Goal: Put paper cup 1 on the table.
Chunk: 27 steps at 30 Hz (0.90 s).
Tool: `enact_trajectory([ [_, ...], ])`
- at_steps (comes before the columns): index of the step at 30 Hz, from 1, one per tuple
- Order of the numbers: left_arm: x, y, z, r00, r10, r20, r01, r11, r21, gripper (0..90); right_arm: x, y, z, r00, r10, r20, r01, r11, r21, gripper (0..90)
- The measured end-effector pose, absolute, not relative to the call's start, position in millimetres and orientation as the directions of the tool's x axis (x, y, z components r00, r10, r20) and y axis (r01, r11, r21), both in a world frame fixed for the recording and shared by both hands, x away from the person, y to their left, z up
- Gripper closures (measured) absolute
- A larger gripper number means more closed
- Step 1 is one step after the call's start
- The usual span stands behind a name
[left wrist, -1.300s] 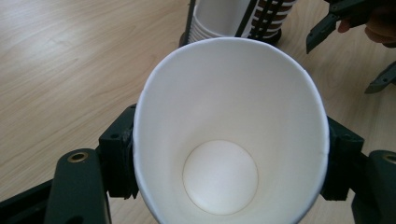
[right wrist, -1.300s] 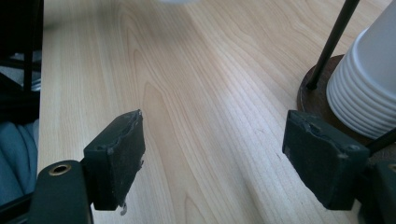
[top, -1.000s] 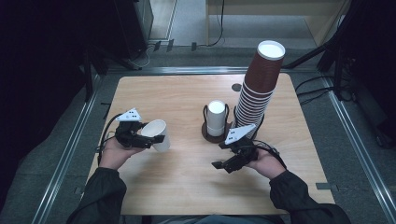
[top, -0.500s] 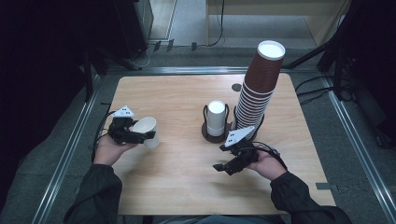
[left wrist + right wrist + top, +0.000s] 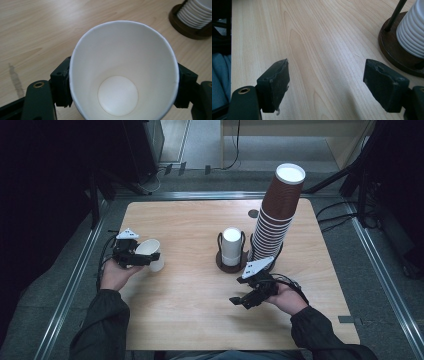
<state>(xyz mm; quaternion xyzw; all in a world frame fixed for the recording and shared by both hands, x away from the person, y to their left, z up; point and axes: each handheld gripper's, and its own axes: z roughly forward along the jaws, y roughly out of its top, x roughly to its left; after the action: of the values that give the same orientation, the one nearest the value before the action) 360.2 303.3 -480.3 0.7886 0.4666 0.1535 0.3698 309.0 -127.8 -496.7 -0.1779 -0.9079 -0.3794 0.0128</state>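
Left gripper near the left edge of the light wooden table, black jaws pinching a white paper cup from both sides, grip just loosened a little with the cup between the pads. Cup tipped on its side, open mouth facing the gripper's own camera, round white bottom plain to see in the left gripper view; from above, lying low over the table just inside the left edge, well apart from everything else. Right gripper over the near right part of the table, jaws spread wide with bare wood between them, holding nothing. Just beyond it, toward the table's middle, a dark round wooden cup holder with thin wire uprights, a short stack of white paper cups standing upside down in it. Right beside that, a tall leaning stack of brown-and-white paper cups, rising toward the far right corner, white base of the topmost cup uppermost.
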Motion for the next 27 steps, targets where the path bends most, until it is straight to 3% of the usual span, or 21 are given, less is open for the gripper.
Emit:
enact_trajectory([
  [9,370,316,-490,0.453,0.886,-0.094,0.636,-0.248,0.731,21.5,309,-129,-497,-0.931,0.326,0.165,0.347,0.644,0.682,21.2],
  [17,370,315,-495,0.456,0.887,-0.075,0.645,-0.271,0.715,19.3,310,-130,-498,-0.932,0.324,0.164,0.345,0.646,0.681,21.2],
  [27,371,319,-495,0.456,0.881,-0.127,0.668,-0.245,0.702,13.7,311,-132,-497,-0.930,0.327,0.170,0.350,0.640,0.684,21.2],
])
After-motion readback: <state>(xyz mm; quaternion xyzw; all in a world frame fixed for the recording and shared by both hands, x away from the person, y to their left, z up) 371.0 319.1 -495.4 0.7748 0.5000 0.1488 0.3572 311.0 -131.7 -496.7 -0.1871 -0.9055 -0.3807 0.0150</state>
